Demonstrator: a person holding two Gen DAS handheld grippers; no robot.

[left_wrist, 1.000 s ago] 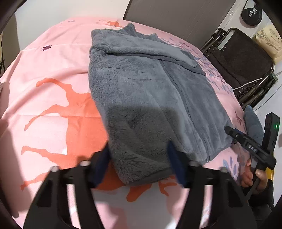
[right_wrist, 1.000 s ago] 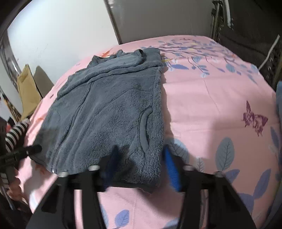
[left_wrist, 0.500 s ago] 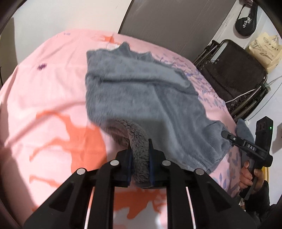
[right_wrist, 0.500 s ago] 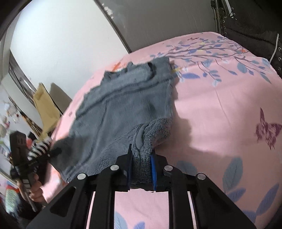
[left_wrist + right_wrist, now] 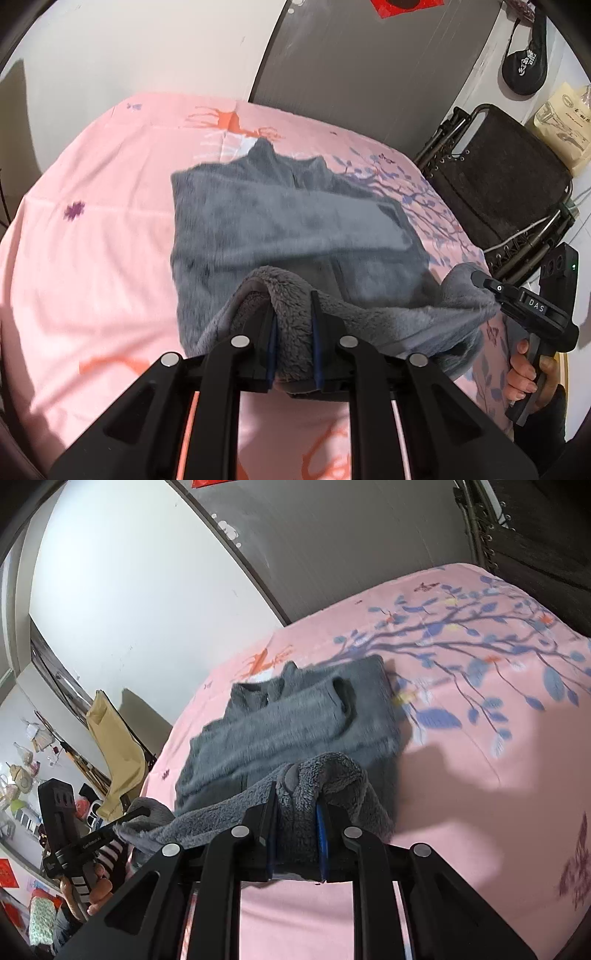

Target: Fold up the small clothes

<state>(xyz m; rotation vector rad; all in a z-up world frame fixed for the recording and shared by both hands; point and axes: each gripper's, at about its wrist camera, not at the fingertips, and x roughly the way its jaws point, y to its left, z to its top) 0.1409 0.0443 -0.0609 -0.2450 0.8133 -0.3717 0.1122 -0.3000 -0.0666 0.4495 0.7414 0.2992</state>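
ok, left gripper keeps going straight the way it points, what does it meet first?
The left gripper, shut on the grey fleece top's hem, points at that top's flat upper half on the pink sheet. It would probably meet that first; depth is unclear.

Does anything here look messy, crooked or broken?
Nothing looks broken or spilled. The grey fleece top lies on the pink bedsheet, its near hem lifted and bunched because the left gripper and right gripper each pinch a corner. The picture is motion-blurred.
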